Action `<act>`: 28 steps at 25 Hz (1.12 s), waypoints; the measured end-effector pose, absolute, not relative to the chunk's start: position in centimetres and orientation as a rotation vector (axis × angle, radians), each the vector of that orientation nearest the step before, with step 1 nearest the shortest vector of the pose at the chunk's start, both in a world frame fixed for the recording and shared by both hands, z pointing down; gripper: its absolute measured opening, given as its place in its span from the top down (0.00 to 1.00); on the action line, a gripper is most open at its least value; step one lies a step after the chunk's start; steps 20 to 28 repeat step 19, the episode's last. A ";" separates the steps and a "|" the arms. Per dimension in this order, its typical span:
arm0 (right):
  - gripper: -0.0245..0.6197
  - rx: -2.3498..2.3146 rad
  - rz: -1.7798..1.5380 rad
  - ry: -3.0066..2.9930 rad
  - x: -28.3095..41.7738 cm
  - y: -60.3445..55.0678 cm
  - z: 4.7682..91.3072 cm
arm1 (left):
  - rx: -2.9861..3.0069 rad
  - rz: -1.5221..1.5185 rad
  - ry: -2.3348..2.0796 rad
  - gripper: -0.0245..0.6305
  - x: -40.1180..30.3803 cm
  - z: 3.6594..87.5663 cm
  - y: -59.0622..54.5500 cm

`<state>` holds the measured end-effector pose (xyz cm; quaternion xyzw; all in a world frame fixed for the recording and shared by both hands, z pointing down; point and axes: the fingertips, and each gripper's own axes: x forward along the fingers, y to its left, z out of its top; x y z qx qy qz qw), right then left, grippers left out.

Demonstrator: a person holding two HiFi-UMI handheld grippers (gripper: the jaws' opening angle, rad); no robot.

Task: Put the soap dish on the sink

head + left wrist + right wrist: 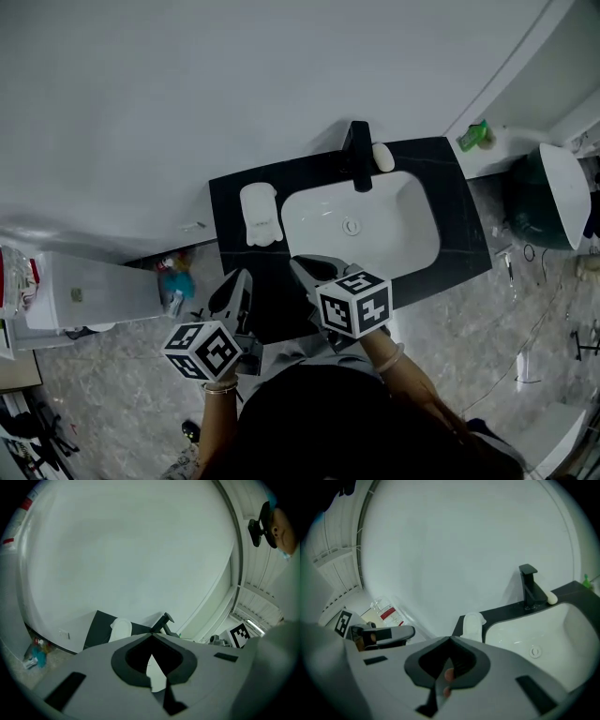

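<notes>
The white soap dish (260,214) lies on the black counter (464,225), just left of the white sink basin (403,234). A black faucet (357,155) stands behind the basin, with a white soap bar (382,157) beside it. My left gripper (232,292) and right gripper (311,272) hover side by side over the counter's near edge, short of the dish. Both are shut with nothing held. In the left gripper view the left gripper (151,633) points toward the soap dish (121,629). The right gripper (451,638) also has the soap dish (472,625) ahead of it.
A green bottle (476,136) stands on a white ledge at the back right. A dark bin with a white lid (548,197) sits right of the counter. A white box (84,292) and small bottles (173,279) are on the floor at the left.
</notes>
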<state>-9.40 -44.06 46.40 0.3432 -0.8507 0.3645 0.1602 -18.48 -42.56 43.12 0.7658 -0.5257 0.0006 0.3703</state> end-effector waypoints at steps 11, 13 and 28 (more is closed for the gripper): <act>0.93 1.036 0.989 -2.481 -8.8 -40.8 44.1 | 1.992 -0.107 -1.346 0.96 -18.2 41.6 -39.2; 0.93 1.028 0.990 -2.485 -8.9 -40.6 44.0 | 1.990 -0.104 -1.345 0.96 -18.2 41.8 -39.0; 0.93 1.015 0.978 -2.483 -8.9 -40.6 44.1 | 1.975 -0.095 -1.346 0.96 -18.3 42.3 -39.0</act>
